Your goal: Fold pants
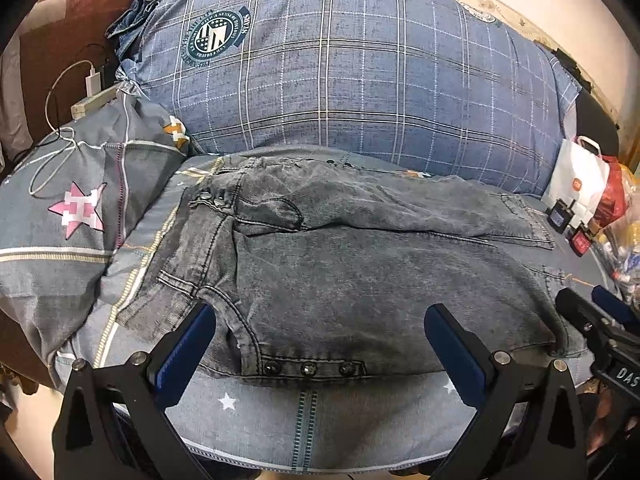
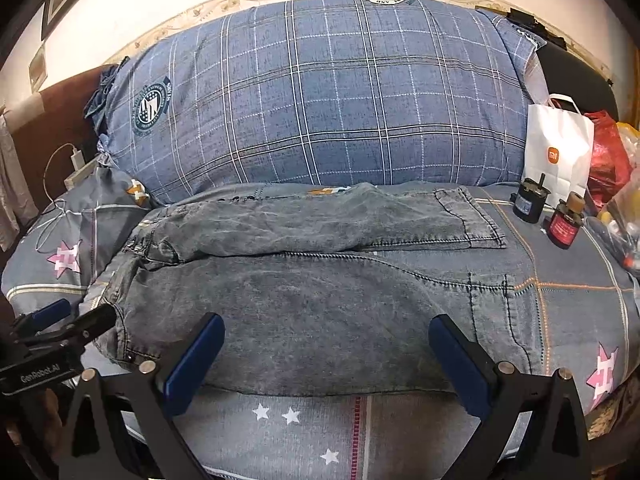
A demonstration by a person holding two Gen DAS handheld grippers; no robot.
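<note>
Above pants (image 1: 360, 280) | left gripper (image 1: 320, 344), right gripper (image 2: 326, 354) tilted downward | jaws spread wide, empty

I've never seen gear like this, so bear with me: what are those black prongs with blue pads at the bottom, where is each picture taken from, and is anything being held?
No robot here: a person holds a claw in each hand, with a camera looking along its fingers. One picture is from the left claw, one from the right claw. Both are open and hold nothing. Grey washed denim pants lie on a starred grey bedsheet, before a blue checked pillow.
</note>
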